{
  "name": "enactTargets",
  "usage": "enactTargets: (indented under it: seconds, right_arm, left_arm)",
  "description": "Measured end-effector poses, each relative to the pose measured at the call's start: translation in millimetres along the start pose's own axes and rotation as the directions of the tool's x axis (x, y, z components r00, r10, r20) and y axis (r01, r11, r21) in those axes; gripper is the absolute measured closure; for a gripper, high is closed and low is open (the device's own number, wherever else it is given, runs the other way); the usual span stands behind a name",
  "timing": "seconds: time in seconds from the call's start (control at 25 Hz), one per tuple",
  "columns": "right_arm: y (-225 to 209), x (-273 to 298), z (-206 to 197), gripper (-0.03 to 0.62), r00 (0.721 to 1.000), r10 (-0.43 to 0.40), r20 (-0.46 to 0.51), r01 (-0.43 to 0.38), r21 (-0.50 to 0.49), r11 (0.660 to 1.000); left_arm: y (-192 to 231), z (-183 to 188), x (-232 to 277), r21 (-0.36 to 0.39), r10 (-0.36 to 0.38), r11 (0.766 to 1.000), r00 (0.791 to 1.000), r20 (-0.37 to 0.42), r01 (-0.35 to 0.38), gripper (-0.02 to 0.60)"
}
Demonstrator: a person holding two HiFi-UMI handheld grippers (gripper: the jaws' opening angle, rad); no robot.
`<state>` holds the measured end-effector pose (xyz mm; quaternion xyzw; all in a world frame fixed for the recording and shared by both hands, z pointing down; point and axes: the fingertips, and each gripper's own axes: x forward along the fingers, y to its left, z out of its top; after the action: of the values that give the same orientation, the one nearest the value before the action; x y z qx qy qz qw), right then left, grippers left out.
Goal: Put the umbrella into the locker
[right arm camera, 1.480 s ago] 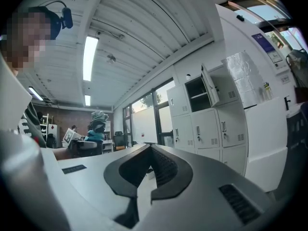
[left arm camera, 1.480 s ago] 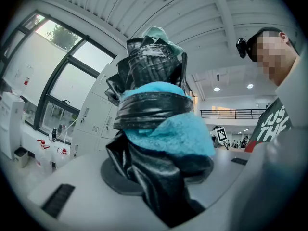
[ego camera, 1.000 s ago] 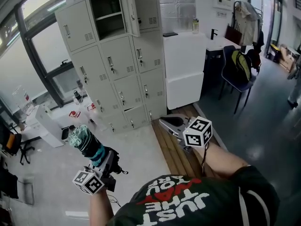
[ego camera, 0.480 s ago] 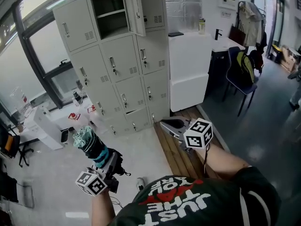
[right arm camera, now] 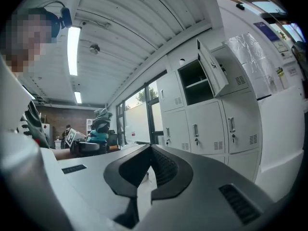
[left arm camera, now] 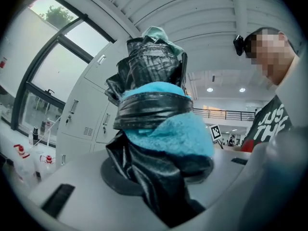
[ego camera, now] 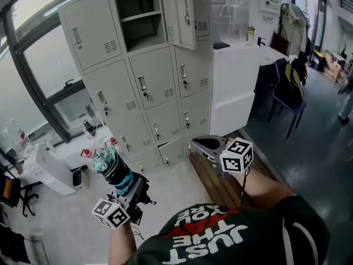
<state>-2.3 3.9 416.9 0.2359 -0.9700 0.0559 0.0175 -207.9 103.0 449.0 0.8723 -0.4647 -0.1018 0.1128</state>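
The left gripper (ego camera: 128,187) is clenched on a folded umbrella (ego camera: 108,165), black with teal fabric. Its jaws clamp the lower part, and the bundled canopy sticks out past them, slanting up and to the left in the head view. In the left gripper view the umbrella fills the space between the jaws, with a black strap wound round its middle. The umbrella is in the air, in front of the lockers and clear of them.

The right gripper (ego camera: 197,144) is closed with nothing between its jaws. Its own view shows the two pads meeting at their tips. It is held level, above the near end of a wooden slatted platform (ego camera: 216,185) on the floor.

A bank of grey metal lockers (ego camera: 151,84) stands ahead. One top-row compartment (ego camera: 142,16) is open, its door (ego camera: 185,12) swung out to the right, and a shelf crosses the inside. The other doors in view are shut. A white cabinet (ego camera: 234,87) stands against the right side of the lockers, with a bottle (ego camera: 251,36) near its back edge. Further right is a dark chair (ego camera: 287,93). The person's black shirt (ego camera: 220,237) with red and white print fills the lower edge of the head view.
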Motion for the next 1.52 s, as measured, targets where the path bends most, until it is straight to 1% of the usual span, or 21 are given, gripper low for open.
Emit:
enactTargets:
  seconds: [0.2,0.36,0.52,0.68,0.76,0.96,1.12,1.28,1.44,1.52]
  right_arm:
    - [-23.0,76.6,17.6,0.562,0.999,-0.036,0.02,0.036,0.005,0.999]
    - [-41.1,120.8,26.6,0.562,0.997,-0.065,0.032,0.065,0.008,0.998]
    - [-56.1,153.2,29.9,0.562,0.997,-0.077,0.017,0.077,0.006,0.997]
    - [-73.5,176.8,30.6,0.562,0.997,-0.081,0.007,0.081,0.009,0.997]
    - [-82.0,187.3,31.6,0.562,0.997,-0.074,0.003,0.074,0.011,0.997]
    - [-105.8,207.3,34.2,0.562,1.0,-0.028,0.002,0.028,0.006,1.0]
    - [-139.1,220.1,37.7,0.562,1.0,0.014,0.015,-0.015,0.009,1.0]
    - [-185.8,228.9,44.2,0.562,0.997,0.076,0.014,-0.076,-0.002,0.997]
    - [-238.2,234.1,52.6,0.562,0.989,0.147,-0.008,-0.147,0.001,0.989]
    - [-260.0,234.8,57.9,0.562,0.982,0.186,-0.021,-0.186,-0.015,0.982]
  left_arm:
    - [78.5,35.8,17.3,0.004,-0.035,0.999,0.999,-0.007,0.035,0.397]
    - [124.3,54.3,30.3,0.015,-0.058,0.998,0.998,-0.013,0.058,0.397]
    - [157.6,67.6,42.2,0.016,-0.064,0.998,0.998,-0.008,0.064,0.397]
    - [179.7,73.5,56.3,0.03,-0.063,0.998,0.998,-0.021,0.063,0.397]
    - [187.6,76.1,64.5,0.026,-0.059,0.998,0.998,-0.023,0.06,0.397]
    - [198.2,77.5,89.3,0.023,-0.05,0.998,0.999,-0.015,0.05,0.397]
    - [204.3,78.9,119.3,0.033,-0.015,0.999,1.0,-0.011,0.015,0.397]
    - [208.8,81.3,166.4,0.05,0.014,0.999,1.0,0.02,-0.015,0.397]
    - [211.5,86.5,224.5,0.037,0.067,0.997,0.996,0.06,-0.069,0.397]
    - [212.7,89.0,253.0,0.035,0.09,0.995,0.993,0.075,-0.093,0.397]
